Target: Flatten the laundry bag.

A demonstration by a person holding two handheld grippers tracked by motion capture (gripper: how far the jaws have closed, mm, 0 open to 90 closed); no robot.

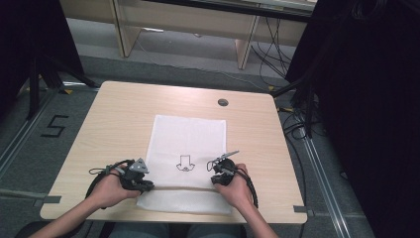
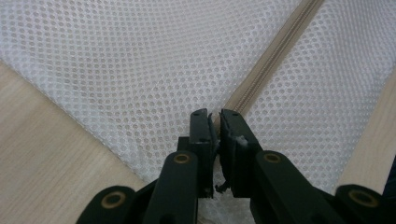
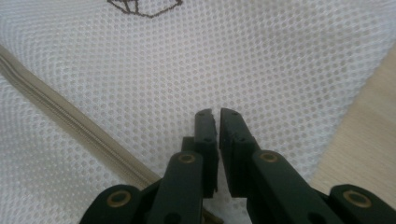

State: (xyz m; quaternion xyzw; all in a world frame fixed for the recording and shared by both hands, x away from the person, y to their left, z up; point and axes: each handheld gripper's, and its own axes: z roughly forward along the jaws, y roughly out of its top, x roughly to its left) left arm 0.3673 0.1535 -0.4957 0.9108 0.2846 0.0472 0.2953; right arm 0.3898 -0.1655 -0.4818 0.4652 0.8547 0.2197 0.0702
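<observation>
A white mesh laundry bag (image 1: 188, 148) with a beige zipper (image 2: 275, 51) lay flat mid-desk (image 1: 114, 124). The left tongs (image 2: 215, 114) sat nearly shut at the zipper's end, seemingly pinching its small pull; the right tongs (image 3: 215, 112) were narrow on the mesh, gripping nothing certain. The zipper looked closed, so the opening seemed barely begun. The pull itself was hidden between the jaws.

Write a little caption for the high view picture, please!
Two hand-held grippers, left gripper and right gripper, press on a white mesh bag on a wooden table.
</observation>
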